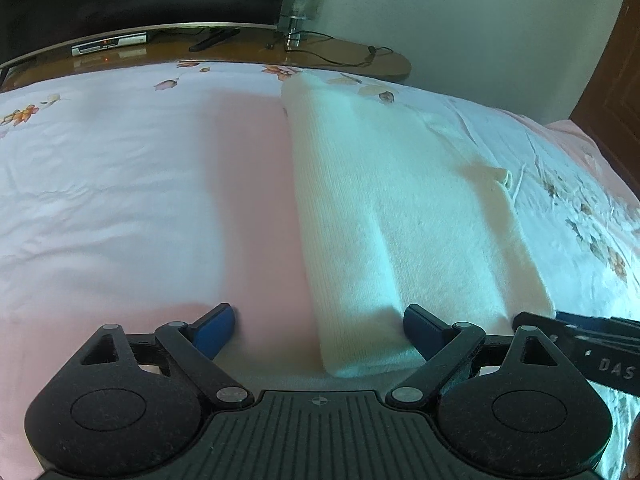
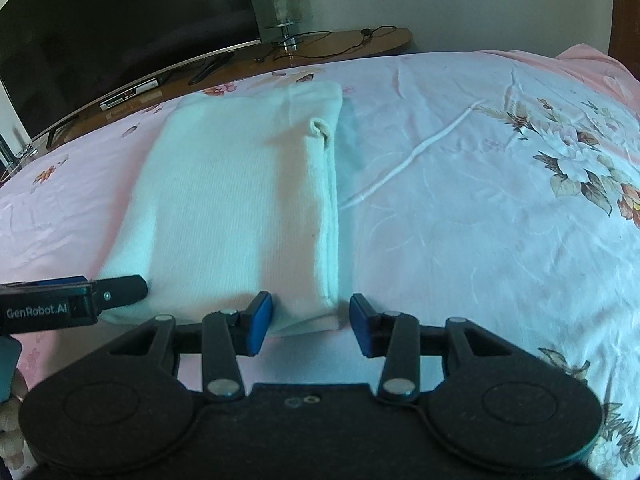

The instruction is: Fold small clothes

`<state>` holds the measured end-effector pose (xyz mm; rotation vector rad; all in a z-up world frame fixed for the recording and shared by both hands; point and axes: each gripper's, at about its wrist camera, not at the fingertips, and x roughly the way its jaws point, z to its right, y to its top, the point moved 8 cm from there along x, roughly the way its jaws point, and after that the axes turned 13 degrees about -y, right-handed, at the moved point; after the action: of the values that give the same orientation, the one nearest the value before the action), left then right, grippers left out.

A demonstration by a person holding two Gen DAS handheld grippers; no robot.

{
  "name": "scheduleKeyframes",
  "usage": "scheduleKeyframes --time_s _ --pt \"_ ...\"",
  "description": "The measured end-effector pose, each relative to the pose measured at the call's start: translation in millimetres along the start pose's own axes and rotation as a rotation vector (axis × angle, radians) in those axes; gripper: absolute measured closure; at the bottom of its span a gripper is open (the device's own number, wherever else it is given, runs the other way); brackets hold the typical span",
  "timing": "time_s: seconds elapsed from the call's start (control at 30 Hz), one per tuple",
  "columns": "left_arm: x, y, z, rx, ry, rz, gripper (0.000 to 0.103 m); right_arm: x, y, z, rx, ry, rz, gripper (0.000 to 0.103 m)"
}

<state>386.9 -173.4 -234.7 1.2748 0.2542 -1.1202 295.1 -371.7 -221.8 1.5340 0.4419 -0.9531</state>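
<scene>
A white ribbed garment [image 1: 384, 216] lies folded into a long strip on the pink floral bed sheet [image 1: 120, 184]. My left gripper [image 1: 318, 332] is open at the strip's near end, its jaws straddling the near left corner. In the right wrist view the garment [image 2: 240, 208] runs away from me, and my right gripper [image 2: 310, 322] is open with its jaws on either side of the near right corner. The left gripper's side [image 2: 76, 298] shows at the left there. The right gripper's side [image 1: 584, 344] shows at the right in the left wrist view.
A thin white cord [image 2: 416, 152] lies on the sheet right of the garment. Beyond the bed stands a wooden TV bench [image 1: 248, 50] with a dark TV [image 2: 100, 32], a set-top box [image 1: 108, 44], a glass lamp [image 2: 280, 4] and cables.
</scene>
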Motion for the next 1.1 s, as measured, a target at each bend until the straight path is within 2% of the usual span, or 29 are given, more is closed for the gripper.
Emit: scheduleKeyframes --time_s 0.17,0.23,0.57,0.6,0.67,0.7,0.73,0.83,0.93,1.03,1.1 --pt "-4 18 6 0.013 -0.007 0.031 0.012 -11 24 4 0.032 0.012 0.054 0.054" --pt "-3 26 6 0.010 -0.009 0.037 0.012 -10 32 4 0.041 0.019 0.063 0.046" --pt "11 55 -6 -0.049 0.002 0.062 0.012 2 64 -4 0.016 0.028 0.103 0.040" --pt "13 58 -8 -0.058 0.002 0.066 0.012 2 68 -5 0.017 0.022 0.120 0.041" --pt "18 64 -12 -0.088 -0.001 0.071 0.012 3 79 -7 -0.001 0.003 0.153 0.057" --pt "21 67 -15 -0.102 0.002 0.077 0.012 6 85 -9 -0.015 -0.008 0.163 0.070" --pt "23 70 -17 -0.107 0.008 0.082 0.012 9 89 -11 -0.022 -0.009 0.168 0.073" --pt "32 74 -18 -0.093 0.022 0.088 0.012 17 101 -16 -0.016 0.010 0.179 0.074" --pt "45 71 -22 -0.104 0.014 0.054 0.012 30 103 -18 -0.038 -0.002 0.175 0.074" --pt "55 64 -26 -0.142 -0.018 0.028 0.012 56 94 -15 -0.067 -0.041 0.099 0.074" --pt "54 64 -25 -0.136 -0.021 0.030 0.012 61 90 -10 -0.041 -0.013 0.086 0.073"
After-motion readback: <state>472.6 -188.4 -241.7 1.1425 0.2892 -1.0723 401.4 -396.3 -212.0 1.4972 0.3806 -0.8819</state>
